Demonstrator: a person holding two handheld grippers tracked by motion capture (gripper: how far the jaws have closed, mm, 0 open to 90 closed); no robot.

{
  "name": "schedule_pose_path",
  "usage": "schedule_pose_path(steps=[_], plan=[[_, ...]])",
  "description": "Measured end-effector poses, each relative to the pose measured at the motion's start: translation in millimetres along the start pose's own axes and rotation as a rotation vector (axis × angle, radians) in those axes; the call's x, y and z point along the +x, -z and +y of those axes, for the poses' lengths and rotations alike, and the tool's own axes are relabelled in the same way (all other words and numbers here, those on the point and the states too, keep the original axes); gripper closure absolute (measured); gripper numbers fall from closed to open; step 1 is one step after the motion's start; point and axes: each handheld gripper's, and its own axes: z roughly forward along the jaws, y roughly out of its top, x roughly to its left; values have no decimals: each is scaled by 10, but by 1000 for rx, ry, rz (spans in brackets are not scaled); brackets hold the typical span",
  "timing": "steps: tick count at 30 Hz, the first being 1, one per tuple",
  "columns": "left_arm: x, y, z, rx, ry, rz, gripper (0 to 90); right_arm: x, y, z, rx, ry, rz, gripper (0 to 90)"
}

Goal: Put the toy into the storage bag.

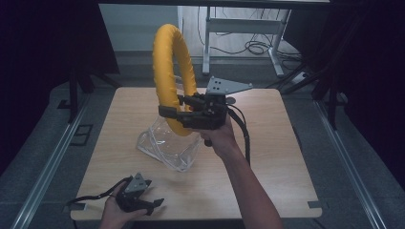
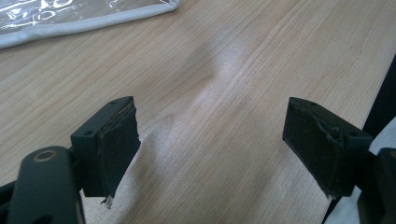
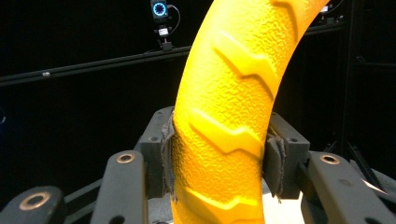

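Wooden counter (image 1: 267, 143) lies under our left gripper (image 1: 155, 205) at the near edge, its fingers (image 2: 112, 144) spread wide over bare wood. Farther in, a clear plastic bag (image 1: 165, 143) rests on the counter. Above it, our right gripper (image 1: 167, 110) pinches the upright yellow ring (image 3: 233, 102), lifted off the counter.

I log: ring (image 3: 229, 116), bright yellow, pebbled texture with raised zigzag chevrons. Bag (image 1: 167, 145), clear plastic, pale grey-white piping. Table (image 1: 267, 143), light wood grain. My right gripper (image 1: 184, 110) and left gripper (image 1: 153, 202), black.
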Motion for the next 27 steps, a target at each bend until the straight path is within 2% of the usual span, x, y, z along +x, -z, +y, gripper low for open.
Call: schedule_pose_path(steps=[18, 27], plan=[[-7, -5, -6, 3, -1, -1, 183, -20, -176, -120, 9, -28, 38, 514], [-10, -9, -9, 7, -5, 1, 183, -69, -219, -224, 14, -61, 46, 513]])
